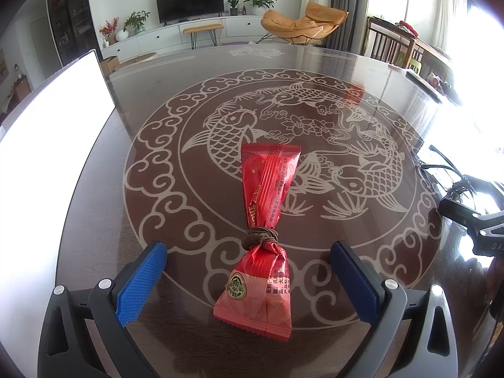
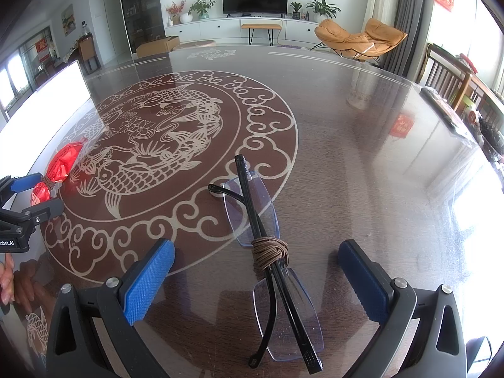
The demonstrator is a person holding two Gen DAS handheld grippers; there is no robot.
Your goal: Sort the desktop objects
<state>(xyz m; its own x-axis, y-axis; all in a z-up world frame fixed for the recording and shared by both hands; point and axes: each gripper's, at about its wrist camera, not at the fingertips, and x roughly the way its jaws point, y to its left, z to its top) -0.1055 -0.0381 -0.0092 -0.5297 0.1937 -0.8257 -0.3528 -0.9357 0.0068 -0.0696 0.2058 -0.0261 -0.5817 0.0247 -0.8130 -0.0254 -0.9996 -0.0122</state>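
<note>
Here we are over the dark glass worktop (image 1: 315,72) with its pale carp medallion, and the left gripper (image 1: 249,256) is spread as wide as it goes, its 2 blue pads standing well clear on either side of the red snack packet (image 1: 267,208). The packet lies flat on the glass, cinched at the waist by a brown cord (image 1: 260,236), the sealed bottom end with the round gold emblem nearest the camera, the other end stretching away across the fish pattern. Neither pad touches it.

Across to the right wrist view, and the right gripper (image 2: 256,260) is also parted wide, nothing pinched. Between its pads lies a folded pair of rimless glasses (image 2: 252,214) with black temples, bound at the bridge by a knot of brown cord (image 2: 270,250); 1 lens rests near the camera, the other further out over the scrolled border of the medallion. The pads flank the glasses without contact.

From this side the red packet shows again at far left, just at the tip of the left gripper, and a person's fingers (image 2: 7,280) peek in at the left edge. A bright white board (image 1: 56,119) stands on the left of the worktop
</note>
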